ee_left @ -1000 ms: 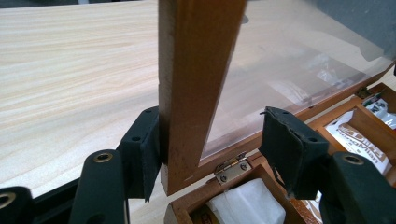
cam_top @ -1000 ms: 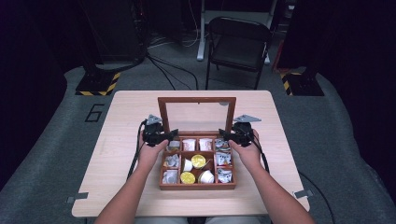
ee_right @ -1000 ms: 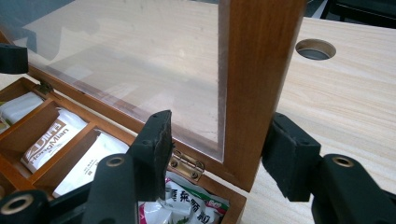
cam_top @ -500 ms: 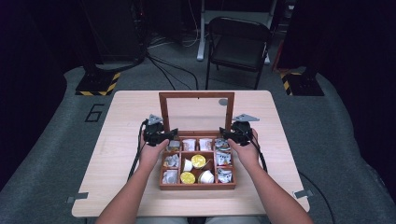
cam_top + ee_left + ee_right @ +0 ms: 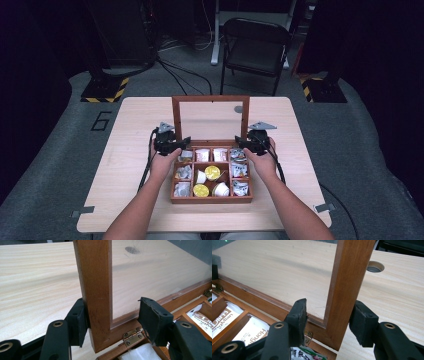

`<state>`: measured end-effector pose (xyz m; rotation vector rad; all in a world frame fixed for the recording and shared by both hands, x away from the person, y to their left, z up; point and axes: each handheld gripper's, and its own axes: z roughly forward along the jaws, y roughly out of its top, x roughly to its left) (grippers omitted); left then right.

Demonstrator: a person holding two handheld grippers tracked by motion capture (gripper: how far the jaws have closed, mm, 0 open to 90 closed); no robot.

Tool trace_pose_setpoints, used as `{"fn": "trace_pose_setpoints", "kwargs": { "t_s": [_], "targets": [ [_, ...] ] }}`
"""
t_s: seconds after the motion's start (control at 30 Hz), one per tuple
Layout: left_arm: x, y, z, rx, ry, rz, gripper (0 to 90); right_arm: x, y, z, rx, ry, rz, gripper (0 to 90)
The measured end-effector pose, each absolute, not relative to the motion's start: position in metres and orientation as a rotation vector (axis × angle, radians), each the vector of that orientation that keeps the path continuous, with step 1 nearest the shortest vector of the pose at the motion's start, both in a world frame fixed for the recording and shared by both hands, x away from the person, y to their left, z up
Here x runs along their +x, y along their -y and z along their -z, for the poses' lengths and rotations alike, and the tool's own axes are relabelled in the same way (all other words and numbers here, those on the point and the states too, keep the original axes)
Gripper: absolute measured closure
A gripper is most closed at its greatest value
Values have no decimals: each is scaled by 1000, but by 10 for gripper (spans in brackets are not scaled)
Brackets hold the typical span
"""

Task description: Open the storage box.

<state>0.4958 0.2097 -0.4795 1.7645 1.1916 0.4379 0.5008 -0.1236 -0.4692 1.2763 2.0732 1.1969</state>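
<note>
A brown wooden box (image 5: 210,199) sits on the table, divided into compartments of white sachets and yellow-lidded cups (image 5: 212,172). Its glass-paned lid (image 5: 210,100) stands upright at the back. My left gripper (image 5: 181,142) straddles the lid's left side rail (image 5: 95,290). The outer pad lies against the wood and the inner pad stands in front of the glass. My right gripper (image 5: 242,142) holds the right side rail (image 5: 348,290) the same way, shown close in the right gripper view (image 5: 329,310). A brass hinge (image 5: 132,336) sits just below the left gripper (image 5: 112,312).
The light wooden table (image 5: 140,120) has bare surface on both sides of the box and behind the lid, with a round cable hole (image 5: 375,266) at the back. A black folding chair (image 5: 255,47) stands beyond the far edge.
</note>
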Motion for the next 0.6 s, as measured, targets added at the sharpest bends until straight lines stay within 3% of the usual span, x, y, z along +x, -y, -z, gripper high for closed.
{"fn": "trace_pose_setpoints", "kwargs": {
  "t_s": [0.6],
  "targets": [
    [502,-211,483,1763,-1211,-424,422,507,123,472,1307,-2075,-1203,494]
  ]
}}
